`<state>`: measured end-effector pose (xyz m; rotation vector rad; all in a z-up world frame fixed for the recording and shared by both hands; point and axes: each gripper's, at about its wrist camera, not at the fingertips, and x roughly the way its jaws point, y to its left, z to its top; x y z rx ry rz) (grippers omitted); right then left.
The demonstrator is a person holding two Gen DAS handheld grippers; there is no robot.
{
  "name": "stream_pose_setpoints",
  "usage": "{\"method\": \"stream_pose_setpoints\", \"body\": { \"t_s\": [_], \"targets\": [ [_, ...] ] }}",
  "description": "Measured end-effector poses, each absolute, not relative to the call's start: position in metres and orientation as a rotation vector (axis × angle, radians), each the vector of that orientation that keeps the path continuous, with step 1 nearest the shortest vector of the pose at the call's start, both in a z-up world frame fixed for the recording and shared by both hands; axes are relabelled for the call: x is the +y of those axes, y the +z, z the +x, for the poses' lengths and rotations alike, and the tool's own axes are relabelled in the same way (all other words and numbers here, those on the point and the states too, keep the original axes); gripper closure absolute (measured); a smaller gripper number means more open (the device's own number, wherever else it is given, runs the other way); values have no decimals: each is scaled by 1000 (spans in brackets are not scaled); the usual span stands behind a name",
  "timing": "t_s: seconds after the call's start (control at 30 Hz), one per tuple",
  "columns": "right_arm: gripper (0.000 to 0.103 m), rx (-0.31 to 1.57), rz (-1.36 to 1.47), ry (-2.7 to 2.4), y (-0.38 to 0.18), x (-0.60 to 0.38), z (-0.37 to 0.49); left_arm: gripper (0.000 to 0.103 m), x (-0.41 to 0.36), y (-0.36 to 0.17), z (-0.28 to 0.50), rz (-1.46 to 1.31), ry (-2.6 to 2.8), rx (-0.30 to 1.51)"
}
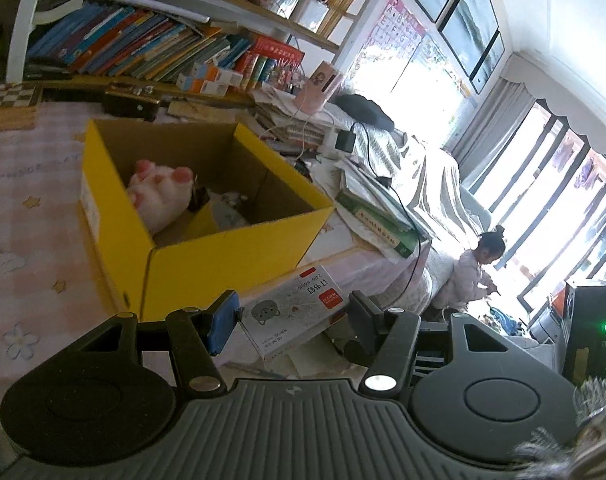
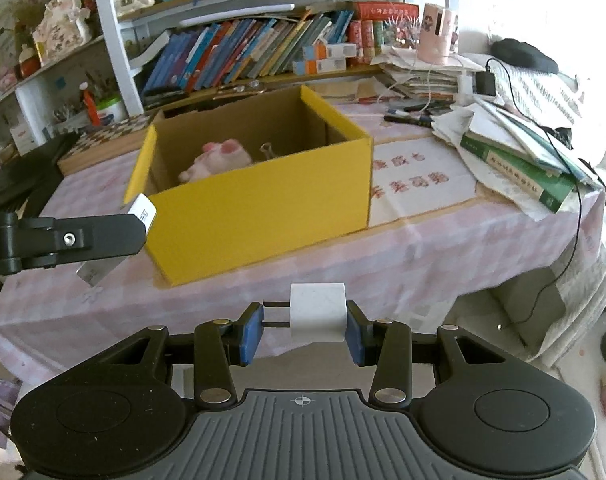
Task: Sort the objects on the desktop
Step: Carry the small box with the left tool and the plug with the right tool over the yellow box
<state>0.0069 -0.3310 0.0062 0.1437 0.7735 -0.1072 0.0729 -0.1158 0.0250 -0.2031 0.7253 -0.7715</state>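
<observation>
On the pink checked tablecloth (image 2: 423, 256) stands an open yellow cardboard box (image 2: 263, 208), and inside it lie a pink-and-white plush paw (image 1: 159, 196) and a binder clip (image 2: 266, 149). Before the box, the left gripper (image 1: 293, 320) pinches a flat white staples box (image 1: 295, 308) between its fingers. Near the table edge, the right gripper (image 2: 303, 330) holds a white charger plug (image 2: 318, 312) in the air, its prongs pointing at the left blue pad (image 2: 251, 334).

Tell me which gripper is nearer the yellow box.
Left. The left gripper, holding a staple box, is right at the yellow box's front corner; the right gripper, holding a white plug, hangs back off the table's edge.
</observation>
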Motion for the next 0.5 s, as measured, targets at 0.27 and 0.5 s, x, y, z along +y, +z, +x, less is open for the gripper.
{"method": "stream_pose_setpoints", "body": {
  "t_s": [0.27, 0.5],
  "targets": [
    [61, 670, 144, -73, 25, -372, 38, 46, -141, 46, 96, -230, -725, 627],
    [61, 594, 112, -8, 41, -386, 79, 46, -153, 63, 126, -196, -639, 539]
  ]
}}
